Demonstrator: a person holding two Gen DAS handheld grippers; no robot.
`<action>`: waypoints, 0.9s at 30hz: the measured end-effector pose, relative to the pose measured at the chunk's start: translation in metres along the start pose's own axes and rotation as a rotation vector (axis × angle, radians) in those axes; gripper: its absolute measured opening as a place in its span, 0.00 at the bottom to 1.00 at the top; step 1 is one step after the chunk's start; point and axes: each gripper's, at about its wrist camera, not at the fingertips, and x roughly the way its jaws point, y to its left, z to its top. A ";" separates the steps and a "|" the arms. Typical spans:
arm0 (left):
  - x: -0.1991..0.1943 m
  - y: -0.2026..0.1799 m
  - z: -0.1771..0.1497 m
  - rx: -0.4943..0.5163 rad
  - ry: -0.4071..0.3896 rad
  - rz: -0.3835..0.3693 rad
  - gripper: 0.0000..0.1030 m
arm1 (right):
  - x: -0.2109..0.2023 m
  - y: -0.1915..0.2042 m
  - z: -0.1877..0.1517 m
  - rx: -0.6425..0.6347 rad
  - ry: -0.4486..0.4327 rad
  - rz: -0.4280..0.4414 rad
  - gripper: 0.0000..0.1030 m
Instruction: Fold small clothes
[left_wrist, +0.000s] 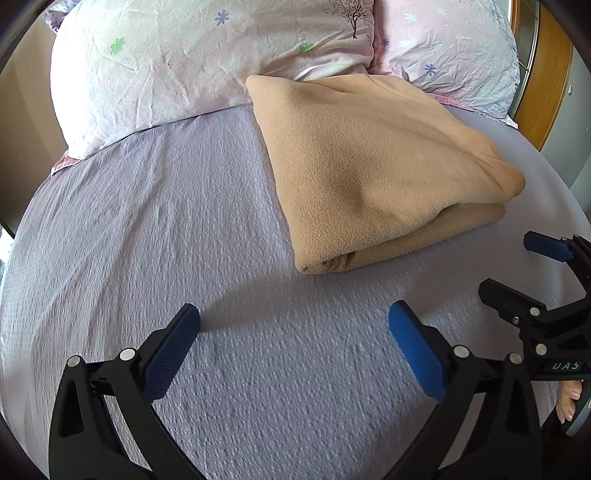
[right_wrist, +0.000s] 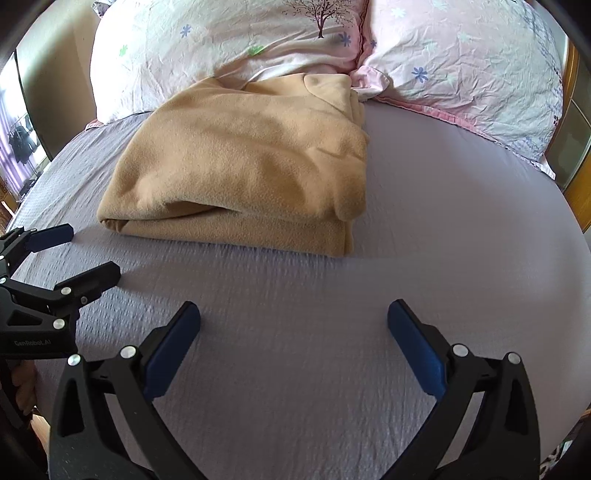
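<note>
A tan fleece garment (left_wrist: 373, 170) lies folded in a thick rectangle on the lilac bed sheet (left_wrist: 147, 229), its far edge against the pillows. It also shows in the right wrist view (right_wrist: 243, 166). My left gripper (left_wrist: 293, 314) is open and empty, hovering over bare sheet in front of the garment's near left corner. My right gripper (right_wrist: 293, 314) is open and empty over bare sheet in front of the garment's near right part. Each gripper shows in the other's view: the right one at the right edge (left_wrist: 513, 266), the left one at the left edge (right_wrist: 85, 254).
Two pink floral pillows (left_wrist: 177, 62) (right_wrist: 465, 74) lie across the head of the bed. A wooden headboard edge (left_wrist: 546, 88) shows at the far right. The lilac sheet (right_wrist: 461, 221) spreads to the right of the garment.
</note>
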 end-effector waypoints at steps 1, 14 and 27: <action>0.000 0.000 0.000 0.000 0.000 0.000 0.99 | 0.000 0.000 0.000 0.000 0.000 0.000 0.98; 0.000 0.000 0.000 -0.001 0.000 0.001 0.99 | 0.001 -0.002 0.000 0.005 -0.002 -0.004 0.98; 0.000 -0.001 -0.001 -0.001 -0.001 0.002 0.99 | 0.001 -0.002 -0.001 0.005 -0.003 -0.004 0.98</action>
